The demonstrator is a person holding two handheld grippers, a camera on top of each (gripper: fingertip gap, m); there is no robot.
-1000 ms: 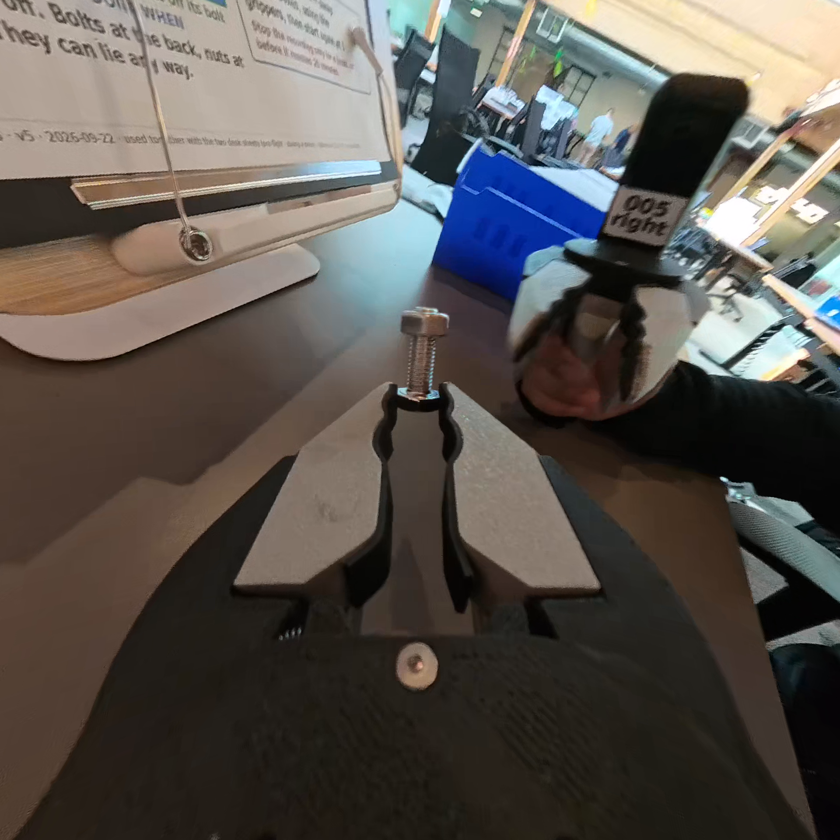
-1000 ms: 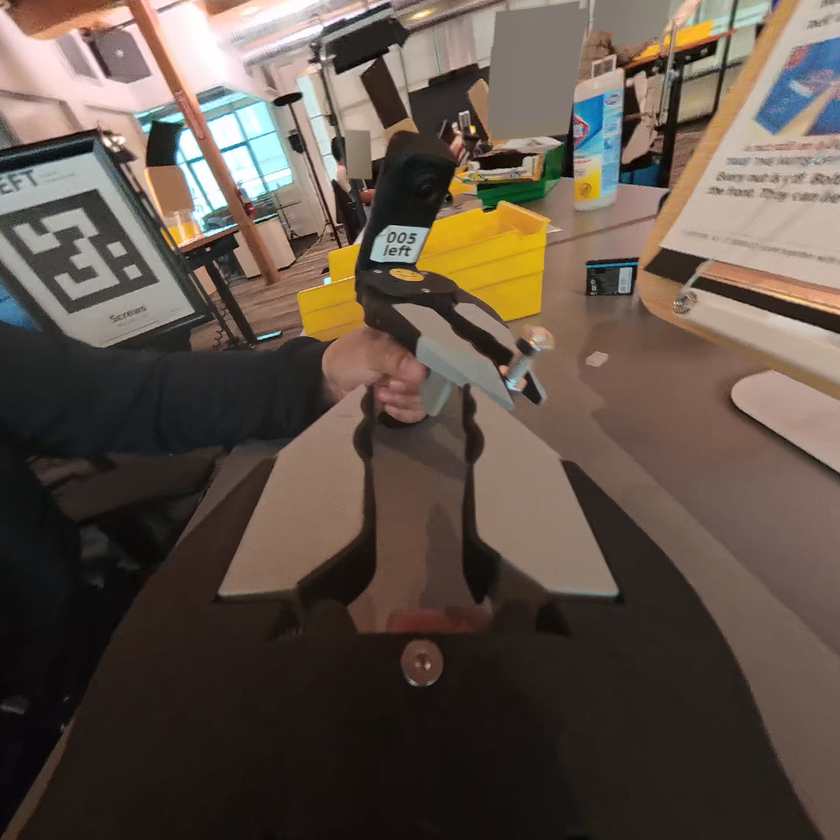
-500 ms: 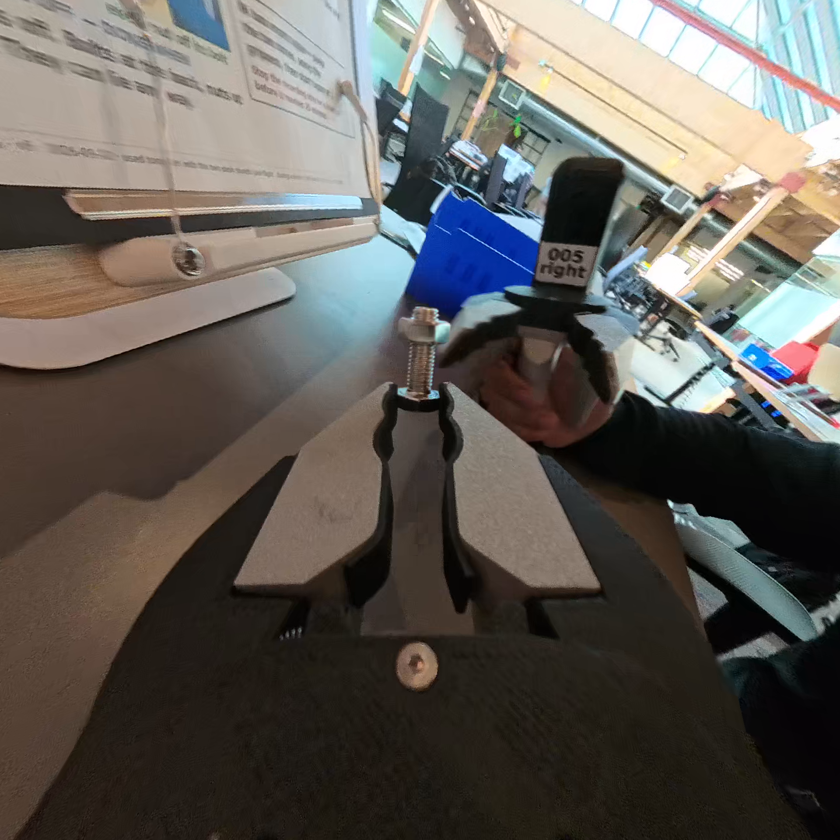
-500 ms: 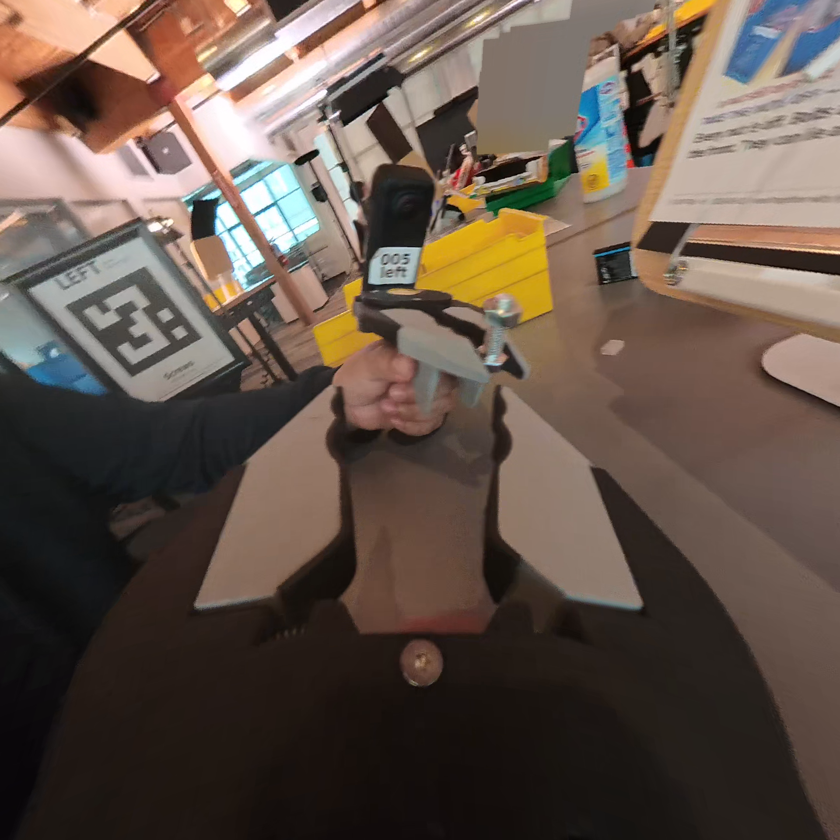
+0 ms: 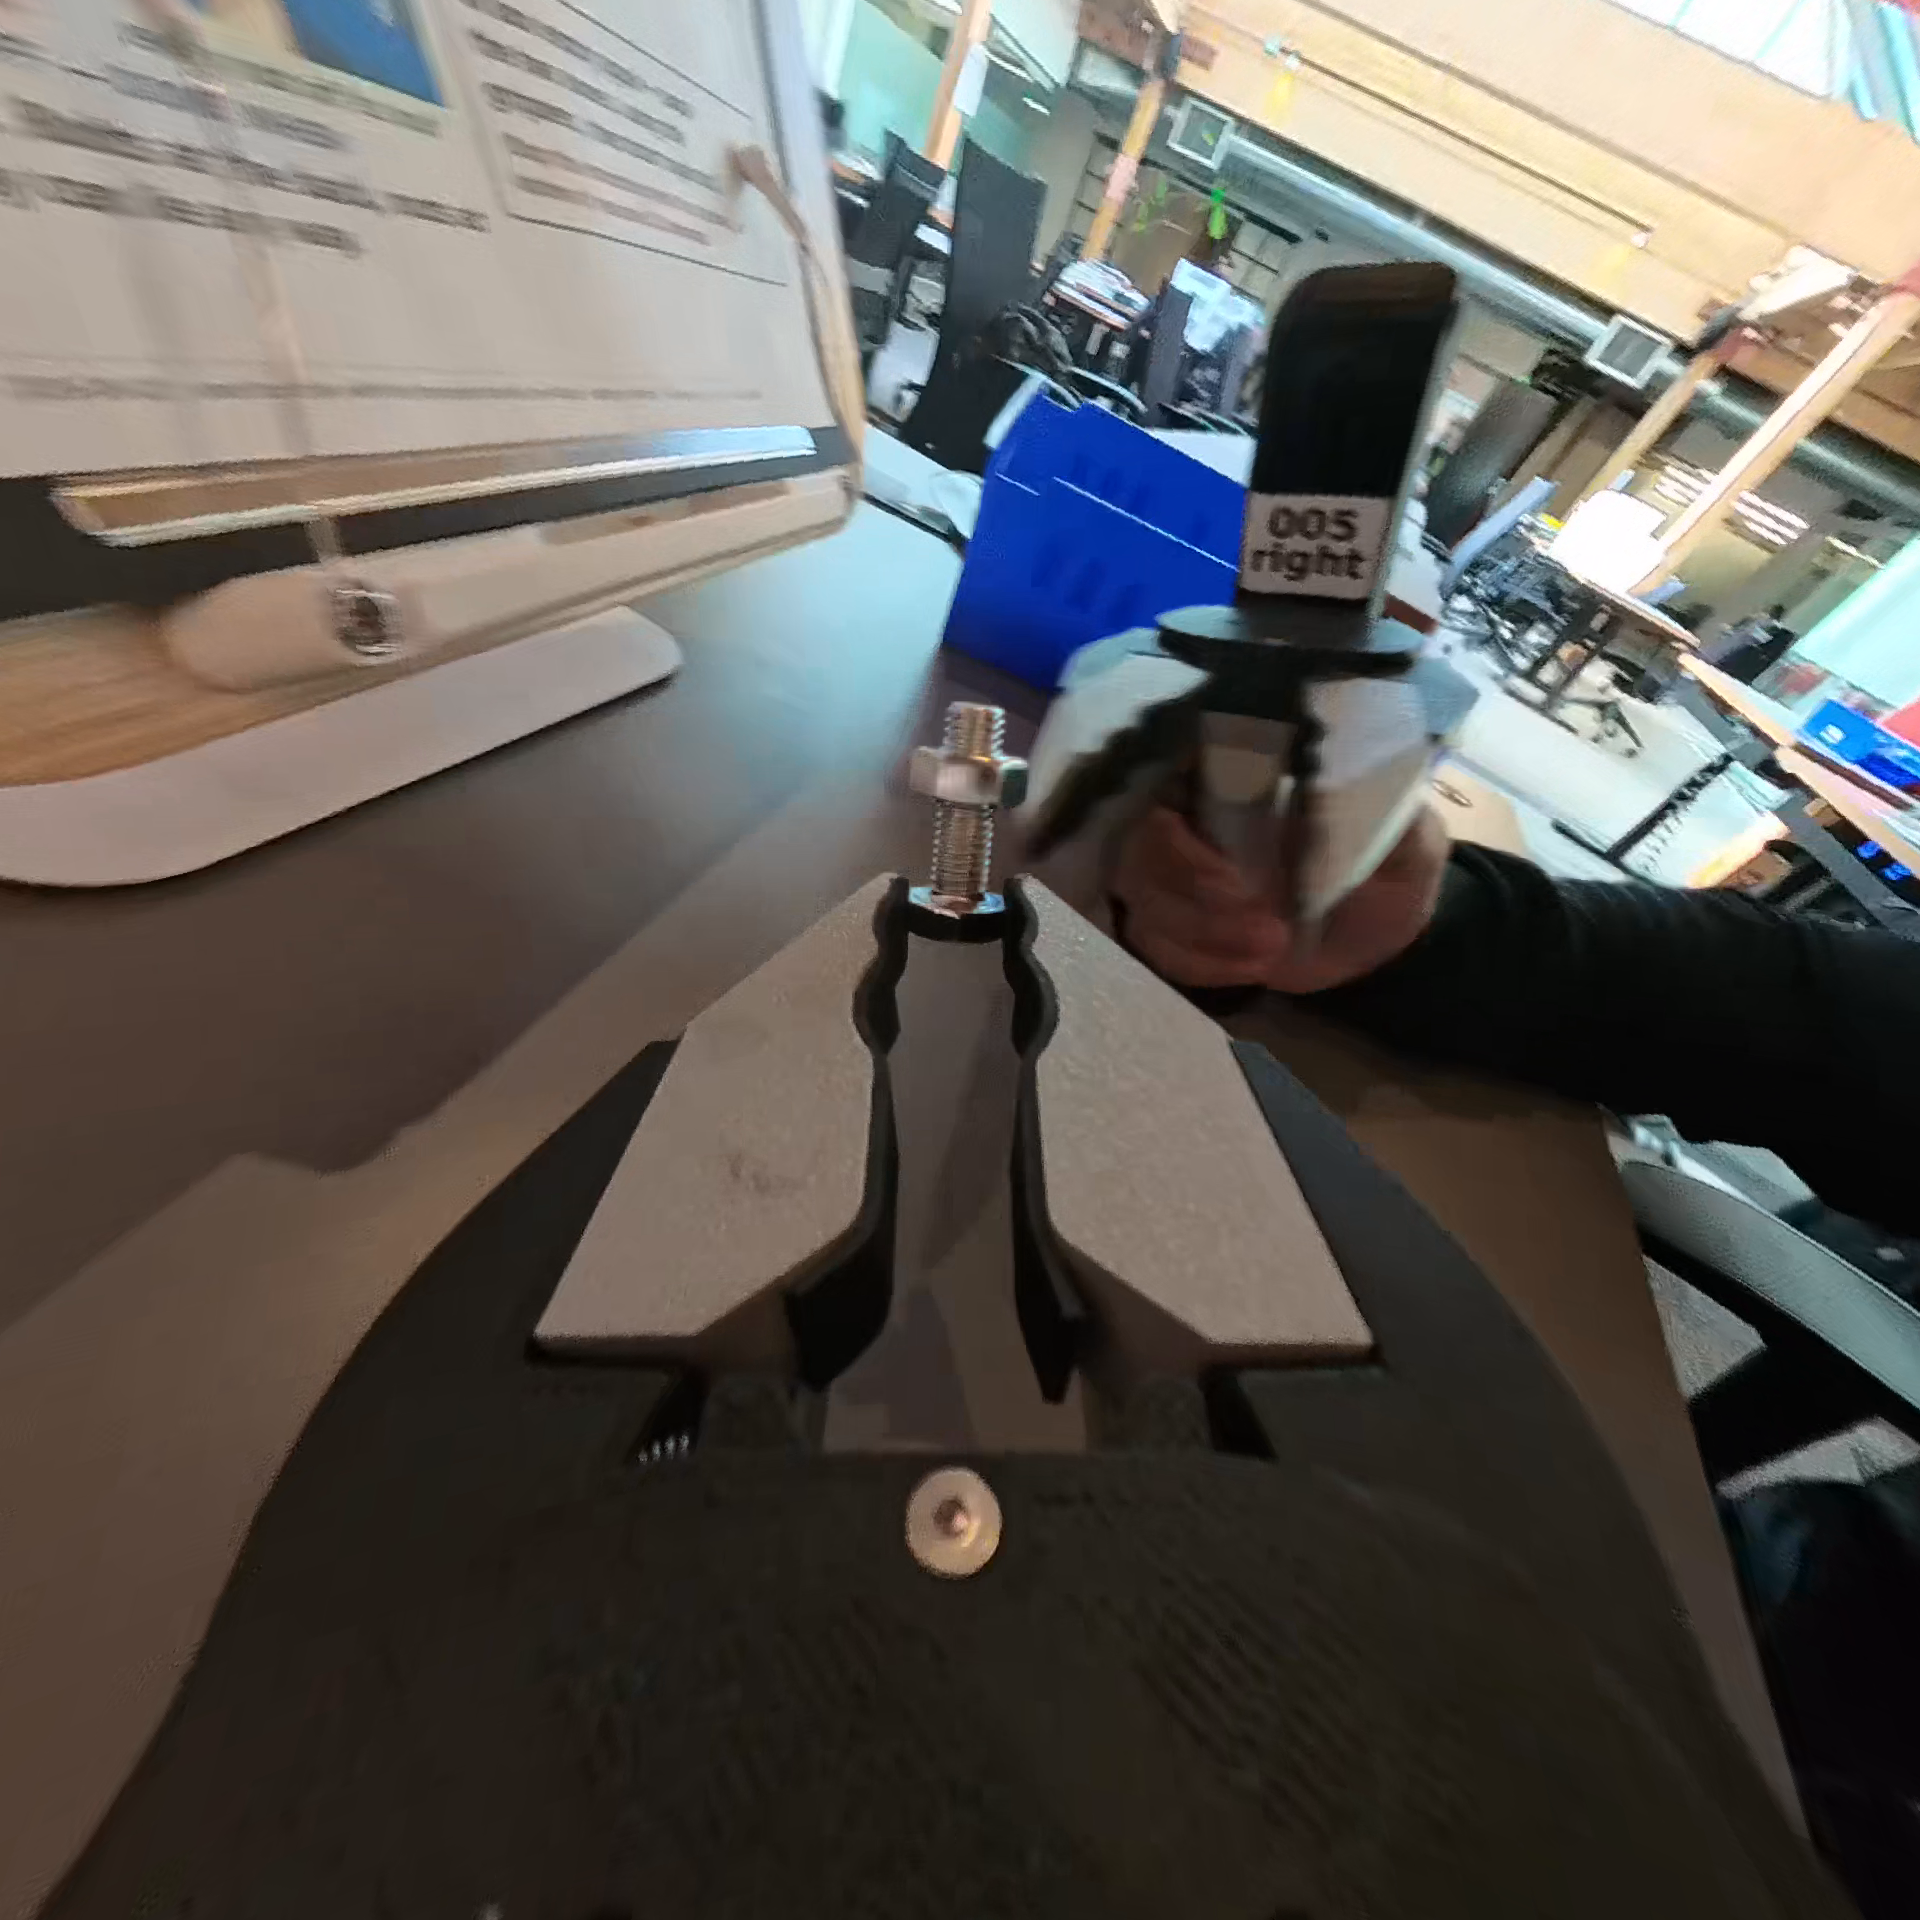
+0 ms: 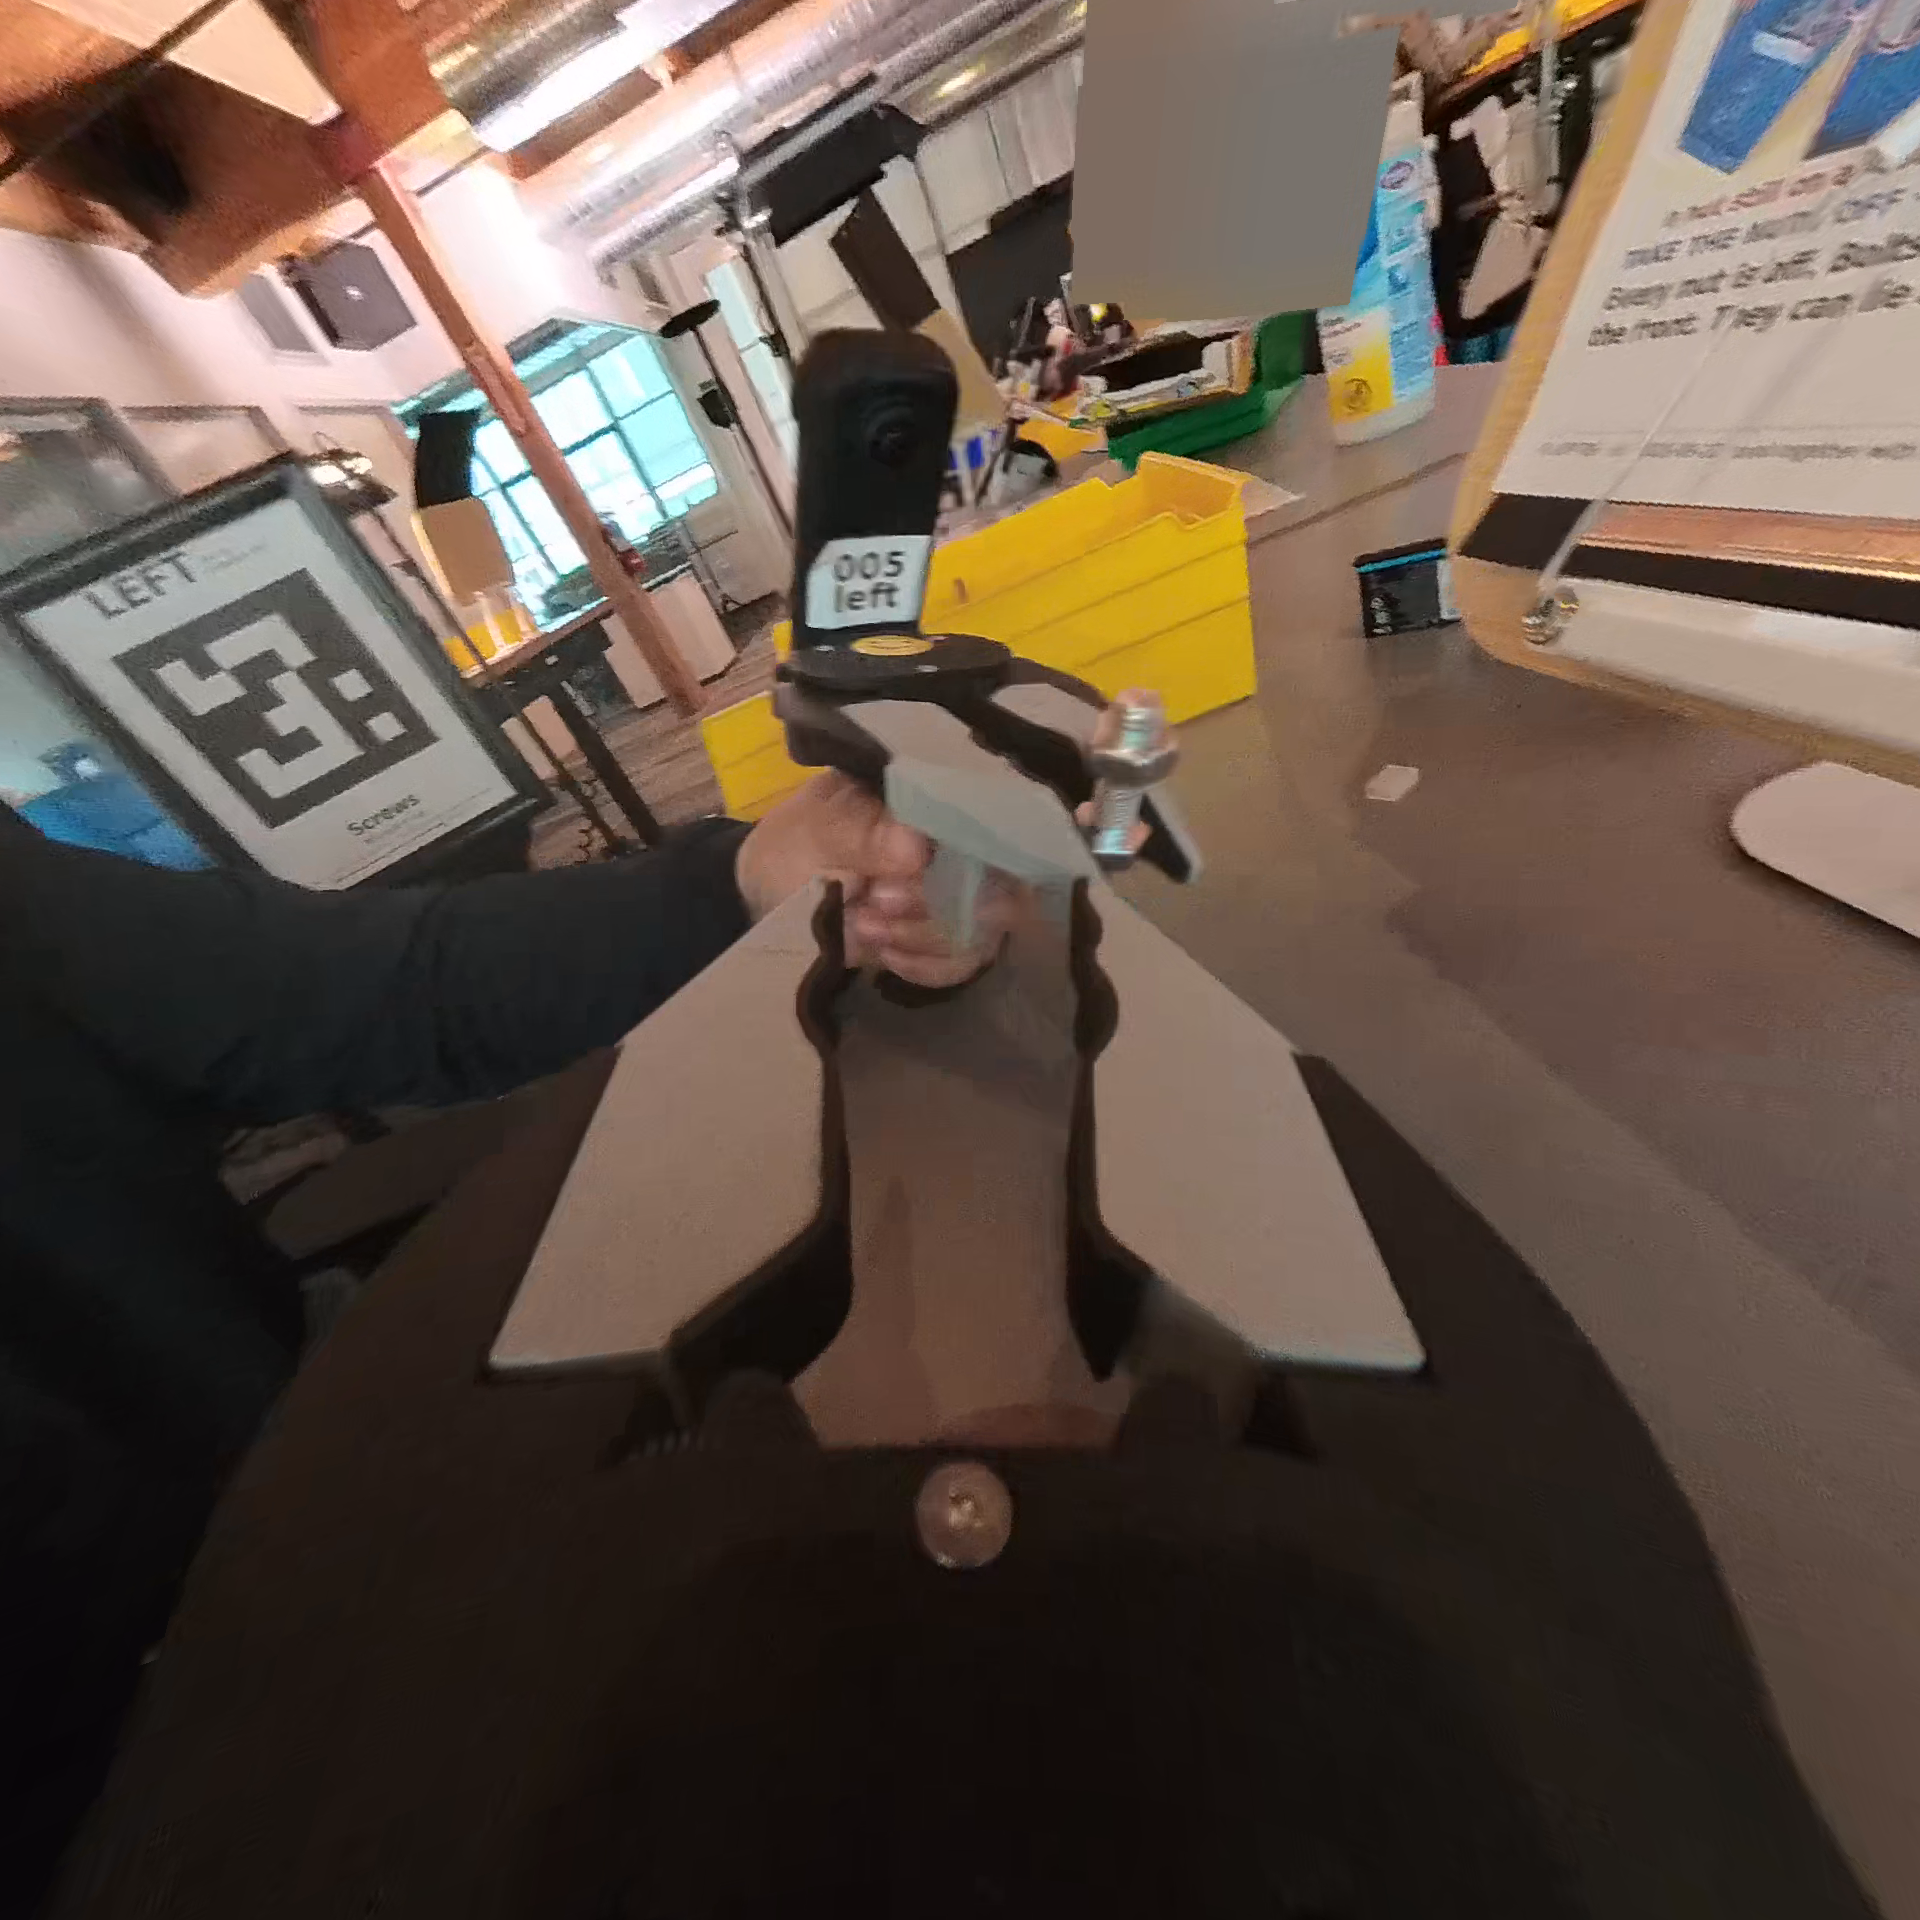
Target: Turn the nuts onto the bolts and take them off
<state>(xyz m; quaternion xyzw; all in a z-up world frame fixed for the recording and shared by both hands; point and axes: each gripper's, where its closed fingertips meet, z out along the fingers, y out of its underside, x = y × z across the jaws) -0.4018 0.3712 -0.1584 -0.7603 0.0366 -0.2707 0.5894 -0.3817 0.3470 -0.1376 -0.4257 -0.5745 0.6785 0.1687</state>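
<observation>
Left wrist view first: the left gripper has its grey-padded fingers clamped on the head of a silver threaded steel bolt, so the shank stands straight up out of the tips. A silver hex nut sits high on the thread, with a bit of bolt end poking out above it.

Just beyond and to the right, the right gripper is near the nut but not on it. In its own view the right gripper's jaws stand apart with nothing between them, and the bolt shows slightly tilted in the other tool.

Farther back there's a brown tabletop, a white-footed wooden document stand and a blue plastic bin.

My guess for doing this well: keep the left clamp firm and the bolt steady, bring the right fingers square onto two flat sides of the nut, then turn in short bites. Going in crooked probably just slips off the corners or knocks the bolt loose.
</observation>
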